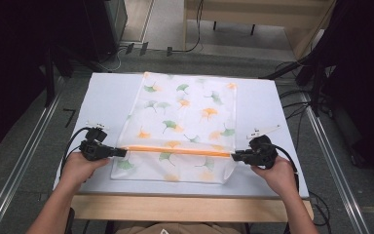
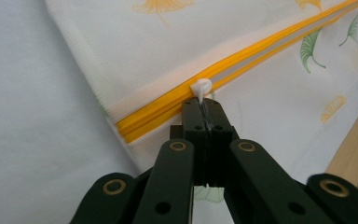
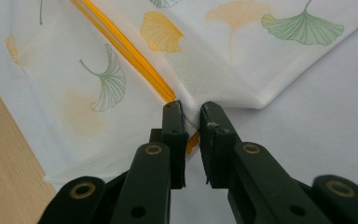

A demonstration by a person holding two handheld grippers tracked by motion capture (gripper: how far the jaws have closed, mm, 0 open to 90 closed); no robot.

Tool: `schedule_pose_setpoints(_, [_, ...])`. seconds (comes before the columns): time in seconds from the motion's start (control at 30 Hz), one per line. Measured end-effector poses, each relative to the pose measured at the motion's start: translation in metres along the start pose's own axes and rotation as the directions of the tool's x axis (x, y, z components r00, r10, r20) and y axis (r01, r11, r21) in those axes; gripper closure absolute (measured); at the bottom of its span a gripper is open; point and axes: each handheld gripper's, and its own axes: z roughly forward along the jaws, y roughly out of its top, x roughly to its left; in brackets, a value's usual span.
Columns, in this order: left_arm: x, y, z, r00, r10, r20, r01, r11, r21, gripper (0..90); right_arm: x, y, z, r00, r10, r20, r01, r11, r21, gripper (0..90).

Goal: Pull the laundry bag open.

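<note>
A white mesh bag (image 1: 185, 117) printed with green and orange ginkgo leaves lies flat on the table. An orange zipper (image 1: 175, 149) runs across it near the front. My left gripper (image 1: 122, 152) is at the zipper's left end. In the left gripper view it (image 2: 204, 105) is shut on the small white zipper pull (image 2: 201, 87). My right gripper (image 1: 234, 156) is at the zipper's right end. In the right gripper view it (image 3: 191, 112) pinches a bunch of the bag's fabric (image 3: 205, 88) beside the zipper (image 3: 121, 46).
The bag rests on a pale grey mat (image 1: 107, 97) that covers the wooden table, whose front edge (image 1: 185, 207) shows below my hands. Cables and black stands (image 1: 316, 83) sit to the right, off the table.
</note>
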Motion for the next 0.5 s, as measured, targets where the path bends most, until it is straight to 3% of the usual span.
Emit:
schedule_pose_setpoints(0.17, [0.0084, -0.0062, -0.0095, 0.9998, -0.013, -0.011, 0.013, 0.9998, -0.016, 90.0, -0.0002, -0.0001, 0.0005, 1.0000, -0.001, 0.000, 0.001, 1.000, 0.002, 82.9])
schedule_pose_setpoints(0.5, [0.0090, -0.0069, -0.0099, 0.9998, -0.016, -0.013, 0.016, 0.9997, -0.017, 90.0, -0.0005, 0.0003, 0.0014, 1.0000, -0.001, 0.006, 0.001, 1.000, 0.005, 83.0])
